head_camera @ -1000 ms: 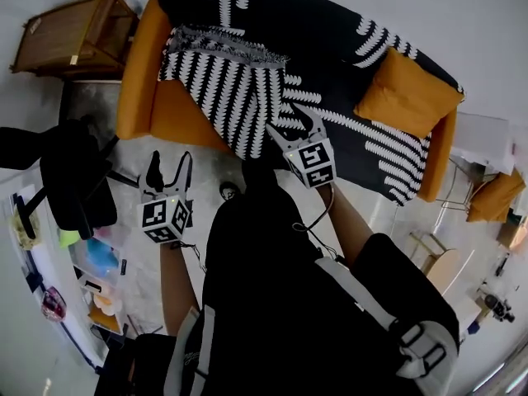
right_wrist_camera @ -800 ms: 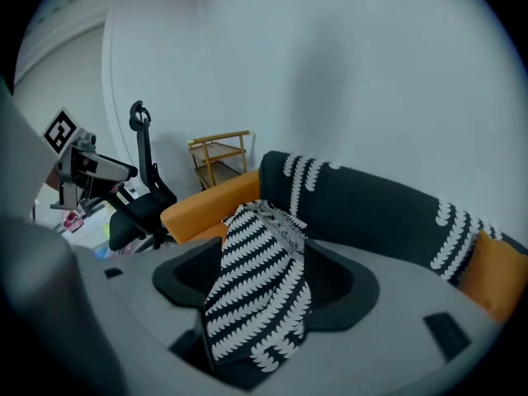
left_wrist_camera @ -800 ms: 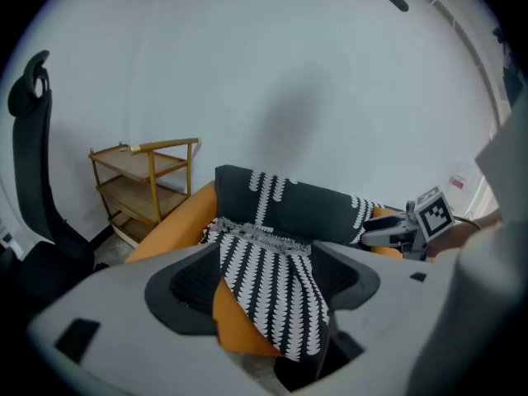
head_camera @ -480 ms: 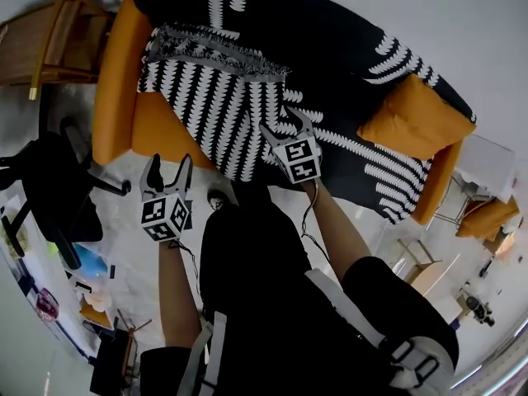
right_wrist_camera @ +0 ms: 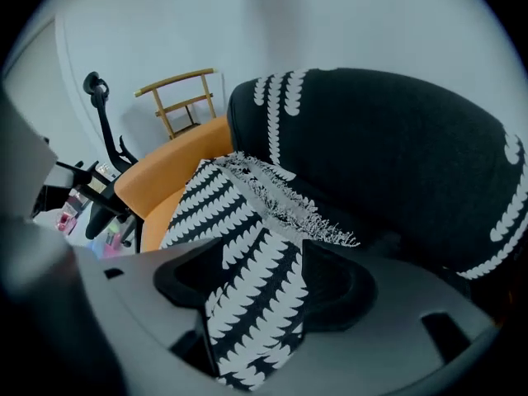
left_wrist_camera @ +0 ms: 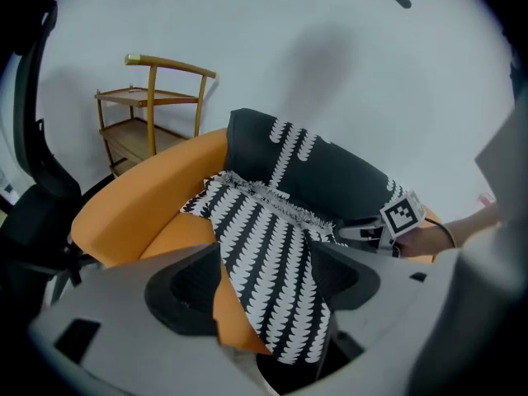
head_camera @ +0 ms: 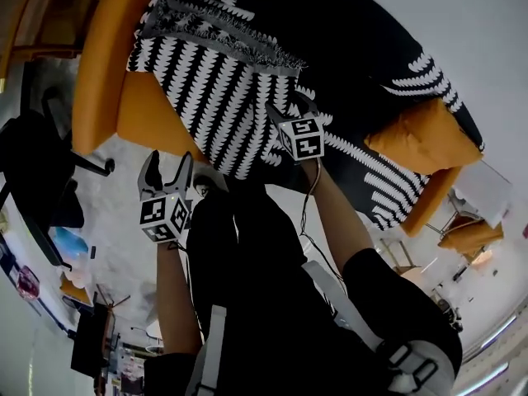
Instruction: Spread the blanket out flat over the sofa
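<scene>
A black blanket with white leaf stripes (head_camera: pixel 223 89) lies over the orange sofa (head_camera: pixel 99 81). A folded flap with a fringed edge (head_camera: pixel 223 27) hangs over the seat front. My right gripper (head_camera: pixel 290 110) is open and reaches onto the blanket beside that flap. In the right gripper view the striped cloth (right_wrist_camera: pixel 247 213) fills the gap of my right gripper (right_wrist_camera: pixel 268 283). Lower left, my left gripper (head_camera: pixel 167 165) is open over the floor, short of the sofa front. The left gripper view shows the blanket (left_wrist_camera: pixel 272 262) beyond my left gripper (left_wrist_camera: pixel 264 279), which holds nothing.
An orange cushion (head_camera: pixel 421 134) rests at the sofa's right end. A black office chair (head_camera: pixel 33 163) stands on the floor to the left. A wooden shelf cart (left_wrist_camera: pixel 153 114) stands behind the sofa's left arm. The person's dark legs fill the lower middle.
The right gripper has moved forward onto the blanket next to the folded flap. The left gripper has stayed low in front of the sofa, still open.
</scene>
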Demonstrator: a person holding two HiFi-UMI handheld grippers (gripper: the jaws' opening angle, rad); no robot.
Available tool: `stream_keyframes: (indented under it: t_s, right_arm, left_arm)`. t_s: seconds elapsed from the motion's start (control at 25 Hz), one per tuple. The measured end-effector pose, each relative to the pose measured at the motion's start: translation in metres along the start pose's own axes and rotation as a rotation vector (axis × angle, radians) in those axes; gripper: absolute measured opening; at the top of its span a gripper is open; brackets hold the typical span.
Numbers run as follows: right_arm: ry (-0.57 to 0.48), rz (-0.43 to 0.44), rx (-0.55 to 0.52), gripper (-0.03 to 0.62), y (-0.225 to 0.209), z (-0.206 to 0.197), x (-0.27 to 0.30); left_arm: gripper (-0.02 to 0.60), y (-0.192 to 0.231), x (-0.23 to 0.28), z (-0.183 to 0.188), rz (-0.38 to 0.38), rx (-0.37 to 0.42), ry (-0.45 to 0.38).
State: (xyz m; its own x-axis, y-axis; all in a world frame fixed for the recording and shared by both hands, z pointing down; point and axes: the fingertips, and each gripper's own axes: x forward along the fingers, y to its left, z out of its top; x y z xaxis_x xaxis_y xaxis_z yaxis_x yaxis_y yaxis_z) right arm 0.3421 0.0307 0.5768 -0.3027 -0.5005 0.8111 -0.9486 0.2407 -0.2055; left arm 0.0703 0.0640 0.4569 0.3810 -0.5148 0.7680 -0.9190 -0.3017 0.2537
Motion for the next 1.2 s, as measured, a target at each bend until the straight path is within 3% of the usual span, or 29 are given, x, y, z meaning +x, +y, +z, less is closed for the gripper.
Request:
stream_keyframes:
  t_s: [0.44,0.76,0.92,1.04,1.2]
  right_arm:
    - [0.108,-0.047,0.19,0.281,-0.039,-0.04,0.085]
    - [0.179,-0.031,0.191,0.27,-0.06,-0.071,0.105]
    - [0.201,-0.042,0.134,0.199,-0.05,-0.064,0.118]
    - [0.184,-0.049,0.109,0.023,-0.042,-0.06,0.11]
    - [0.137,-0.088,0.107,0.022,-0.032,-0.056,0.094]
  left_arm:
    - [0.327,0.017,0.024,-0.016,0.018,-0.026,0.033]
    - [0.327,-0.01,0.048,-0.022,-0.012,-0.033,0.032]
    - [0.327,0.006,0.048,-0.035,-0.004,-0.069,0.043]
    - [0.327,0.008,0.045,-0.047,-0.002,-0.097,0.057]
    - [0.327,0.01,0.037,-0.05,-0.005,-0.095,0.049]
